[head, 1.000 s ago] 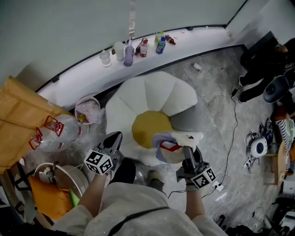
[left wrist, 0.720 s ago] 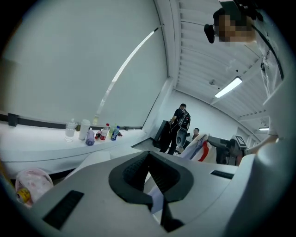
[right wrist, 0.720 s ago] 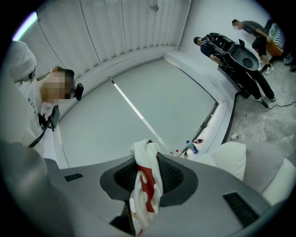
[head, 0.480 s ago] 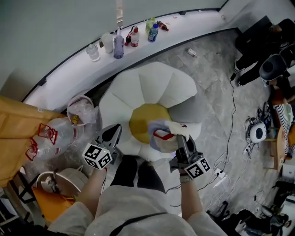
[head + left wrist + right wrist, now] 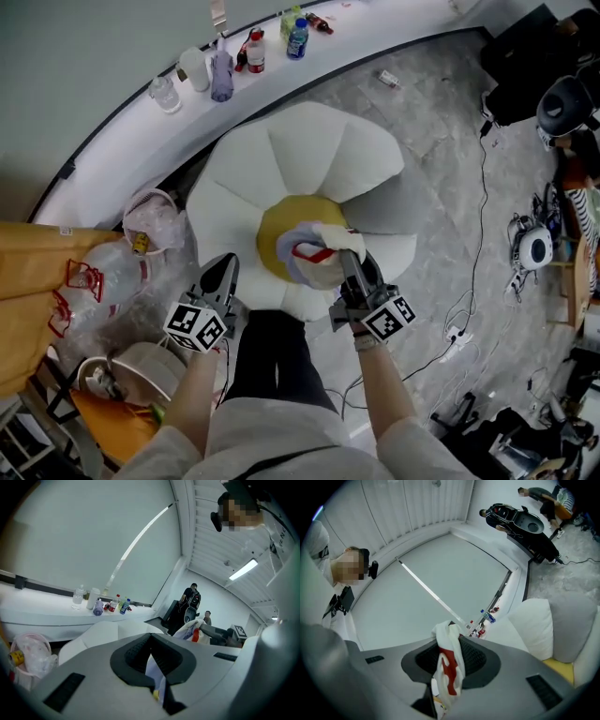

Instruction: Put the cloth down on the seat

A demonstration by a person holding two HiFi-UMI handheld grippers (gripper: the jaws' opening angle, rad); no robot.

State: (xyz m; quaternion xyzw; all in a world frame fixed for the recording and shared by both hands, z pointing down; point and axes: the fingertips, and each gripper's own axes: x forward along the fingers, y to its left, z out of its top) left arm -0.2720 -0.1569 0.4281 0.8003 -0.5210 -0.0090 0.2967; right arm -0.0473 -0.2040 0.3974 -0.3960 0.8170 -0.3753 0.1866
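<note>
The head view looks steeply down from above the person. It stands far enough off to take in the whole seat (image 5: 309,159) mid-frame, the ledge (image 5: 122,145) with its bottles (image 5: 234,61) at upper left, and the left tool (image 5: 225,272) and right tool (image 5: 349,267) at lower centre.

The left gripper view sits close behind the left tool (image 5: 151,641), low, facing across the seat (image 5: 103,634) toward the same bottles (image 5: 112,605) at middle left.

The right gripper view rides just as close behind the right tool (image 5: 449,641) and is tipped upward, with the seat (image 5: 534,625) at right and the bottles (image 5: 485,619) near centre.
</note>
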